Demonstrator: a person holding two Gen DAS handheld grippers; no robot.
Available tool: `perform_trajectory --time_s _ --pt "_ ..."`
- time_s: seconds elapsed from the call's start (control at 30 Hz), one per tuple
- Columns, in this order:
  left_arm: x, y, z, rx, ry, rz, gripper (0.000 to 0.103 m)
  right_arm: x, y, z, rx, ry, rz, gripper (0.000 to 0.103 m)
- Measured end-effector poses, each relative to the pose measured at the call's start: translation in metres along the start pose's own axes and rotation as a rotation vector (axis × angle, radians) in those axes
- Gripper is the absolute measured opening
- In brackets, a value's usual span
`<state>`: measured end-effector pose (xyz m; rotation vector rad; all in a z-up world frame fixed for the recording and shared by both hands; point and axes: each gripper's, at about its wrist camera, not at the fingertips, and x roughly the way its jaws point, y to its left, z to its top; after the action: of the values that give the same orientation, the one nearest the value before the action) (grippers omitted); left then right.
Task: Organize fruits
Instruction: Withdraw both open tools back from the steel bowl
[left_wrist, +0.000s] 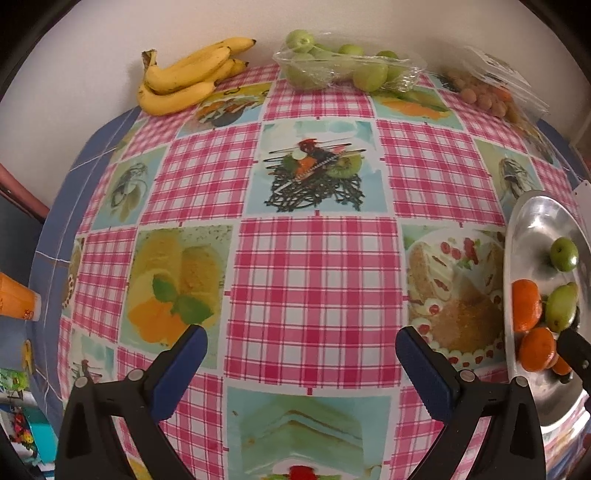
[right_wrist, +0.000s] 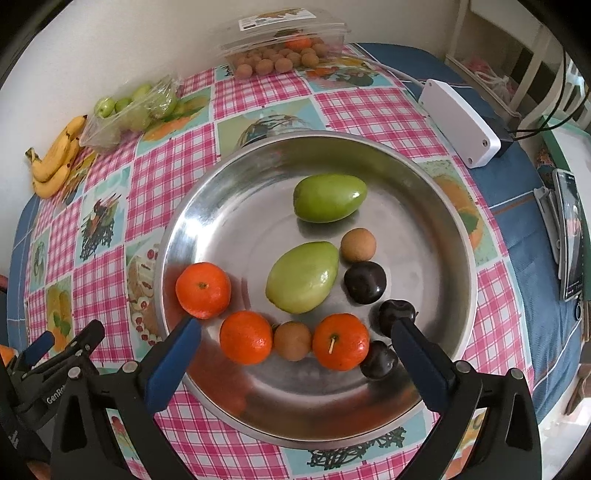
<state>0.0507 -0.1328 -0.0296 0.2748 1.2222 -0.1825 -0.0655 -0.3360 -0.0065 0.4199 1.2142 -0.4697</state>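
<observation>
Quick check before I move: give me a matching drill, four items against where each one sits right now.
Items:
1. bananas
2. green fruits in torn plastic wrap
3. three oranges
4. white box

Places:
A. inside the metal bowl, on its near side
B. far left corner of the table, by the wall
C. on the blue cloth, right of the bowl
D. along the far edge, between the bananas and the clear box of small brown fruits

Pairs: 1-B, 2-D, 3-A, 4-C

Both tongs, left and right, are open and hold nothing.
</observation>
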Motion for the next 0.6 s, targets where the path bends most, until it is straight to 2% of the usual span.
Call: perform_trajectory --time_s 0.37,0.6 --pt "0.007 0.018 -0.002 -0.040 -0.037 0.068 0.103 0.000 0.020 -0.008 -0.075 0.000 -0.025 0.103" --pt "0.014 0.025 -0.006 -0.043 -0.028 0.038 0.103 0.002 0.033 -0.014 -0.110 0.002 -0.044 0.103"
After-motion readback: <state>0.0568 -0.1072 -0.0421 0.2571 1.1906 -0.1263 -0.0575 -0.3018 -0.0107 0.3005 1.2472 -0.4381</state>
